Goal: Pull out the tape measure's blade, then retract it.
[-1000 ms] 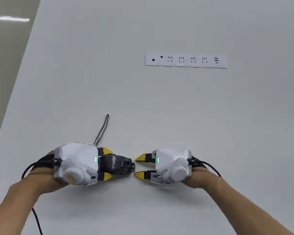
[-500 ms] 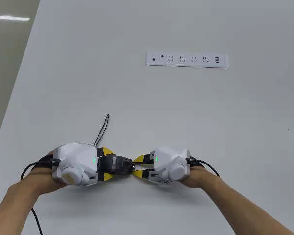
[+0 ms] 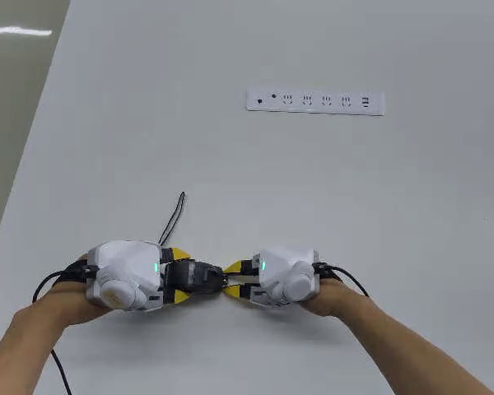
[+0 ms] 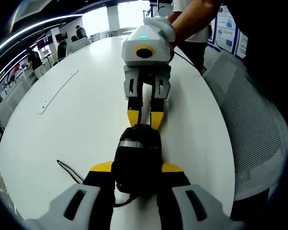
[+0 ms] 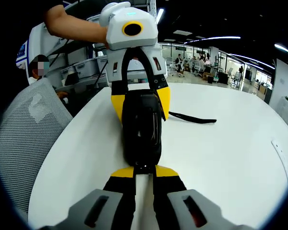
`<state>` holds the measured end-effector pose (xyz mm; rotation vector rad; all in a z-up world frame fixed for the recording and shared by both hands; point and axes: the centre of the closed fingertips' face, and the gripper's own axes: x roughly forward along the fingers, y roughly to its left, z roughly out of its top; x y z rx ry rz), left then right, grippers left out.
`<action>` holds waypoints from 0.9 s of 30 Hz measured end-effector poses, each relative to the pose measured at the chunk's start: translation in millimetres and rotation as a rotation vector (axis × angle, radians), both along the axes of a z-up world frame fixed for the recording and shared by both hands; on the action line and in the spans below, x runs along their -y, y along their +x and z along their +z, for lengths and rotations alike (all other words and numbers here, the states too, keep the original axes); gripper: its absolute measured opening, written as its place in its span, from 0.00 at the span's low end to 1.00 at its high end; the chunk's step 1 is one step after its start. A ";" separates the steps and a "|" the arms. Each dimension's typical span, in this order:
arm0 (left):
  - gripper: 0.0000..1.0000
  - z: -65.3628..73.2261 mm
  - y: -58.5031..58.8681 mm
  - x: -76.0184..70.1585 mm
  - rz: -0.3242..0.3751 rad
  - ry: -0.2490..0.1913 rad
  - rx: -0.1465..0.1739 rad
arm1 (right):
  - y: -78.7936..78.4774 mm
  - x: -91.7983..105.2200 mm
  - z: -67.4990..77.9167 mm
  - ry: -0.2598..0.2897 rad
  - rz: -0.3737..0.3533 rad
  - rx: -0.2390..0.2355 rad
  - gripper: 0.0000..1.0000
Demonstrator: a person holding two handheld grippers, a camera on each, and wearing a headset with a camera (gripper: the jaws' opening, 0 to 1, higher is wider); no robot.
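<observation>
At the near edge of the white workbench (image 3: 230, 181), the head view shows the left gripper (image 3: 181, 276) clasping a black tape measure (image 3: 201, 277) by its sides. Its long axis runs left to right, pointing at the right gripper (image 3: 233, 279), which sits just beside it, tip to tip. A black wrist strap (image 3: 173, 216) trails off to the far left.

Along the left gripper view, the tape measure (image 4: 137, 155) sits clamped between that gripper's own jaws, and the right gripper (image 4: 145, 119) meets its far end head-on.

From the right gripper view, the tape measure (image 5: 141, 127) lies straight ahead. The jaws stand narrow at its near end, but whether they pinch anything I cannot tell. The pull, I judge, goes straight right — away from the left gripper (image 5: 140, 103).
</observation>
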<state>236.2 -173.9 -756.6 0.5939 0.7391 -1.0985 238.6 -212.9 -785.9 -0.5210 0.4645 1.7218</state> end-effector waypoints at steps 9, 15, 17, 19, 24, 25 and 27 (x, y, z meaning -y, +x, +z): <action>0.29 0.0 0.1 -0.8 0.004 0.001 0.000 | 0.4 0.9 1.1 0.000 0.001 0.000 0.11; 0.29 0.2 -0.5 -1.7 0.004 0.003 0.001 | -0.1 1.2 3.0 0.000 0.000 -0.004 0.10; 0.29 0.2 -0.7 -2.0 0.005 0.003 0.000 | -0.1 1.2 3.1 0.001 0.000 -0.003 0.10; 0.29 0.2 -0.8 -2.1 0.005 0.004 0.000 | -0.2 1.3 3.4 0.000 0.000 -0.004 0.10; 0.29 0.4 -1.3 -2.4 0.005 0.006 -0.001 | -0.8 1.1 4.4 0.001 -0.001 -0.010 0.10; 0.29 0.4 -1.4 -2.4 0.006 0.005 -0.002 | -0.9 1.0 4.5 0.001 -0.001 -0.010 0.10; 0.29 0.5 -1.5 -2.4 0.007 0.005 -0.003 | -1.1 1.1 4.7 0.001 -0.002 -0.012 0.10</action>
